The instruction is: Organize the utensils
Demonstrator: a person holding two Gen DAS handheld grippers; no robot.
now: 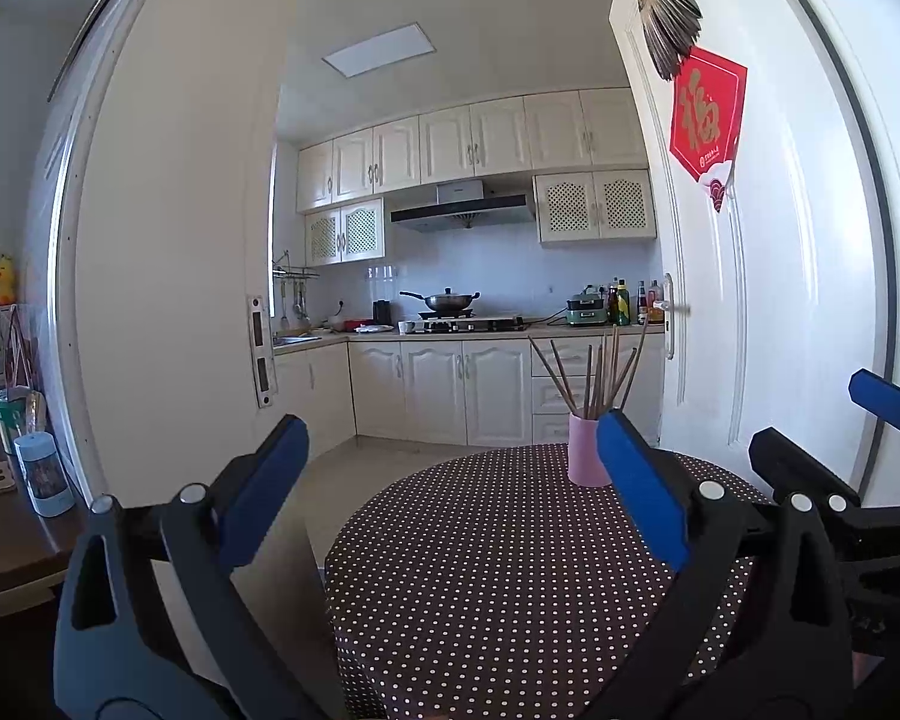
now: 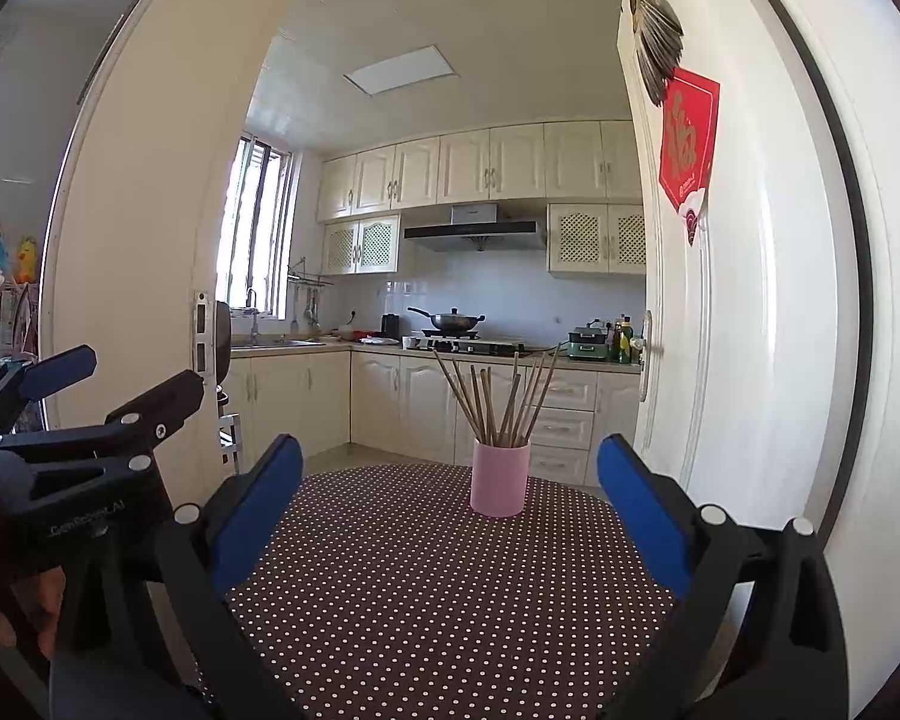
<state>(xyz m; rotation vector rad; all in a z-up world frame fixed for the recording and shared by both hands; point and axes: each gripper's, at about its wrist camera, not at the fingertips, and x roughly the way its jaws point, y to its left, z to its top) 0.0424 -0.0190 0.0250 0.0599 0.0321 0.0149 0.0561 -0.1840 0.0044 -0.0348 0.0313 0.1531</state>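
A pink cup (image 2: 500,483) stands upright at the far edge of a round table with a dark polka-dot cloth (image 2: 426,588). Several brown chopsticks (image 2: 498,402) stand fanned out in it. My right gripper (image 2: 450,516) is open and empty, held above the table short of the cup. My left gripper (image 1: 450,492) is open and empty too, above the table's left part; the cup (image 1: 585,450) shows just left of its right finger (image 1: 642,486), with the chopsticks (image 1: 597,372) above. Each gripper shows at the edge of the other's view, the right one (image 1: 822,450) and the left one (image 2: 90,402).
An open white door (image 2: 738,300) with a red paper sign stands close on the right of the table. A brown side table (image 1: 12,528) with a pale blue container (image 1: 45,471) is at left. A kitchen with cabinets and a wok on the stove (image 2: 450,321) lies beyond.
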